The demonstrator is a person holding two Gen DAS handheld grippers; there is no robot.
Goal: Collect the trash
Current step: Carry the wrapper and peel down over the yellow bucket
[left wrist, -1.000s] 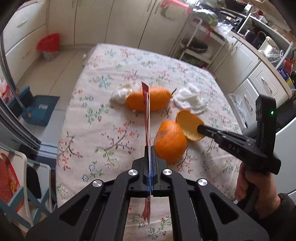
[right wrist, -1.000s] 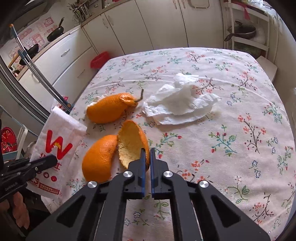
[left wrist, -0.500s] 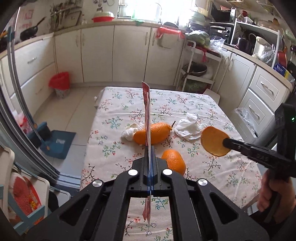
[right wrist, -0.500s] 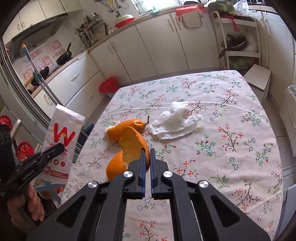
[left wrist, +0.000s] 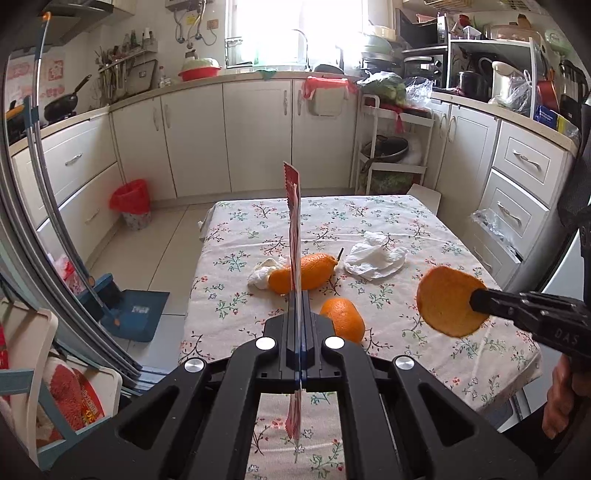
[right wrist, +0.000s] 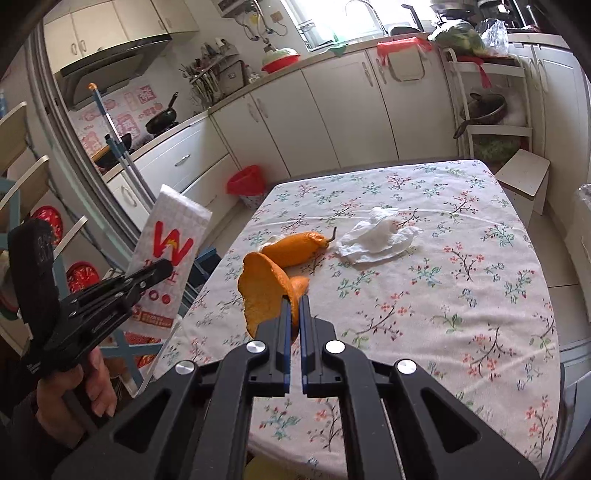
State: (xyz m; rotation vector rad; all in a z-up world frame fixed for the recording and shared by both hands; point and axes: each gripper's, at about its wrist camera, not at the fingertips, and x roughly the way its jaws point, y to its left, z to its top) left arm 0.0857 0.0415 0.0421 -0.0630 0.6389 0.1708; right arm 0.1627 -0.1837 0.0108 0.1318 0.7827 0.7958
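Right gripper (right wrist: 294, 306) pinches a peel (right wrist: 264, 291) by its edge, held in the air above the table (right wrist: 480, 295). Left gripper (left wrist: 300, 306) clamps a flat wrapper (right wrist: 166, 258) upright off the table's side. That thin-edge hold looks risky: a swing could drop the peel. 2 peels (left wrist: 301, 273) (left wrist: 343, 319) and a tissue (left wrist: 373, 256) lie on the table.

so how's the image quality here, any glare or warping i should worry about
Left wrist view: the window is blown out white, cabinet edges bow from fisheye, but the orange peel in the right gripper stays sharp. Right wrist view: same glare at the window, the table edge curves, and the paper bag reads clearly.
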